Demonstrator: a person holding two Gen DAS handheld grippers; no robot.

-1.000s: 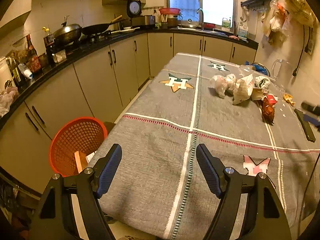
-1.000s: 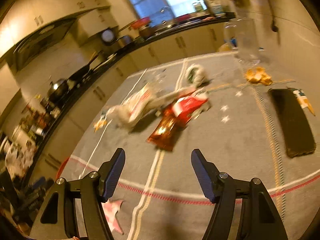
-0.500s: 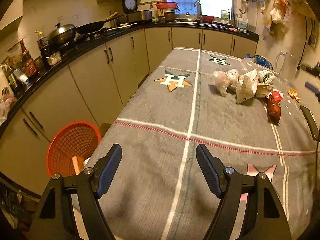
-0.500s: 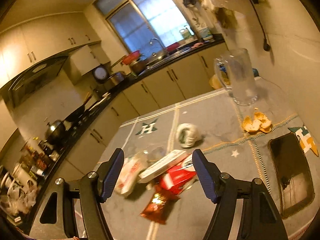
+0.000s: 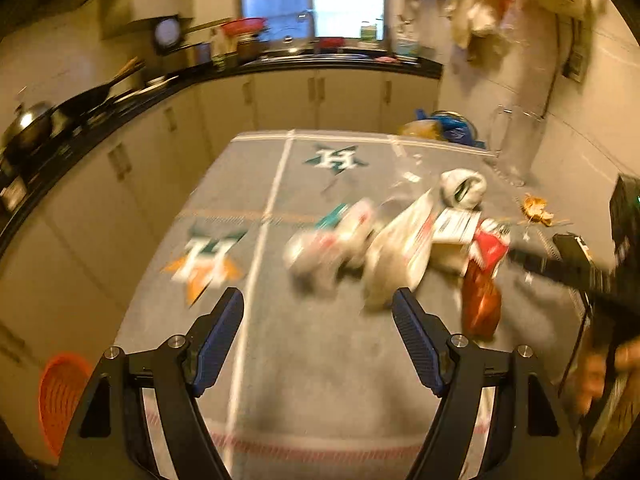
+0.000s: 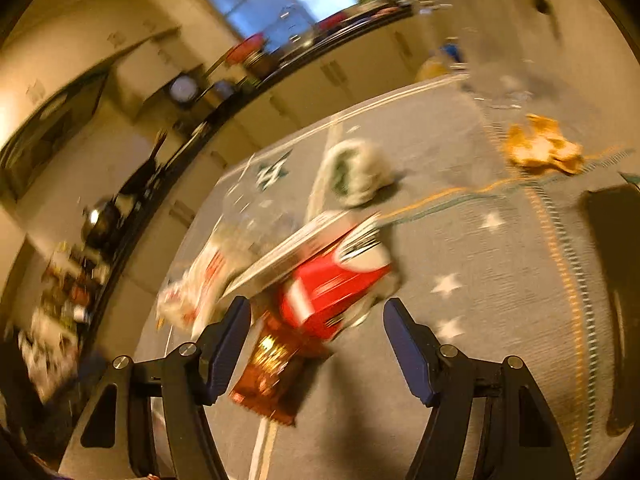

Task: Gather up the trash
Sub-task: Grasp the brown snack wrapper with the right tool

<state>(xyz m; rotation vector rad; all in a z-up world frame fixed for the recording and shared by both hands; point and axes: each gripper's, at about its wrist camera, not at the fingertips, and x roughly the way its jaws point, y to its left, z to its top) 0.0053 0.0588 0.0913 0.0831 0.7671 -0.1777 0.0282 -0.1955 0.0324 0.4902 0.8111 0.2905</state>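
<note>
Right hand-held gripper (image 6: 316, 320) hangs wide open and empty just above the red wrapper (image 6: 332, 292) and brown packet (image 6: 268, 376), which lie between its fingers. Left hand-held gripper (image 5: 318, 312) is also wide open, holding nothing, over the grey desk (image 5: 312, 360), short of the white bags (image 5: 360, 240). Beyond lie a crumpled wad (image 6: 352, 172) and orange peel (image 6: 540, 146). An orange basket (image 5: 60, 392) sits on the floor beside the desk.

Worktop (image 5: 320, 360) has a grey cloth with star logos, and lying on it: crumpled white bags (image 5: 400, 256), red packet (image 6: 332, 292), brown snack wrapper (image 6: 272, 376), orange peel (image 6: 540, 146), black phone (image 6: 618, 280).
</note>
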